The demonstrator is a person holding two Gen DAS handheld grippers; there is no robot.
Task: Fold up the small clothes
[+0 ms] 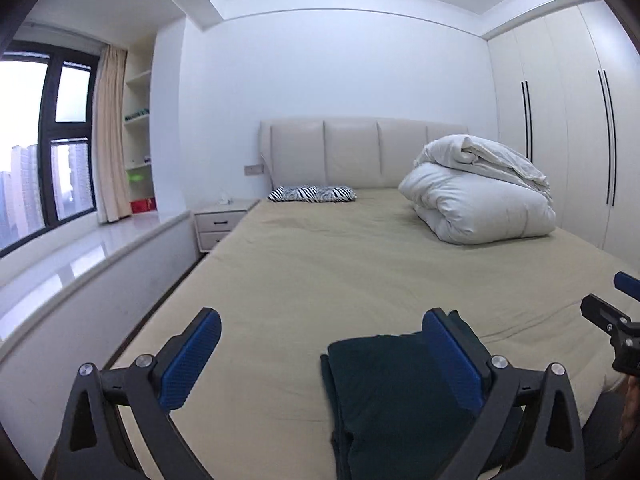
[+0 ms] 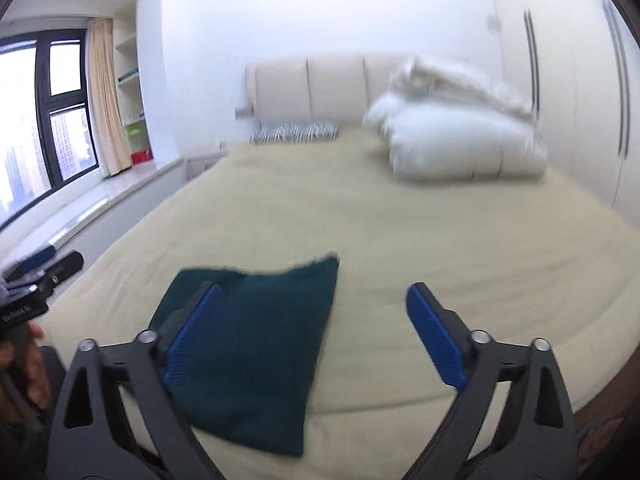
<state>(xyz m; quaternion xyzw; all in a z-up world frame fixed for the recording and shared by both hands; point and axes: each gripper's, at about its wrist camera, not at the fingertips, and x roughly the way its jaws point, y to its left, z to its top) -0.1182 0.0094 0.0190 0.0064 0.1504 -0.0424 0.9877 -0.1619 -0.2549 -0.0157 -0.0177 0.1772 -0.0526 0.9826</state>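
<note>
Currently the folded dark-green garment [image 2: 256,344] is seen lying on the bed [image 2: 400,232], long axis running away from the cameras, between both empty, wide-open claws: right of the left claw [image 1: 320,354], left of the right claw [image 2: 316,328], neither clearly nearer

You are in a home bedroom. A bed [image 1: 320,264] with a tan sheet fills the middle of the frame, its padded headboard [image 1: 360,152] at center, a zebra-print pillow [image 1: 312,194] below it and a rolled white duvet [image 1: 480,196] at right. A nightstand [image 1: 222,222], curtained window [image 1: 48,152] and shelves [image 1: 138,128] stand at left, wardrobe doors [image 1: 568,132] at right.
</note>
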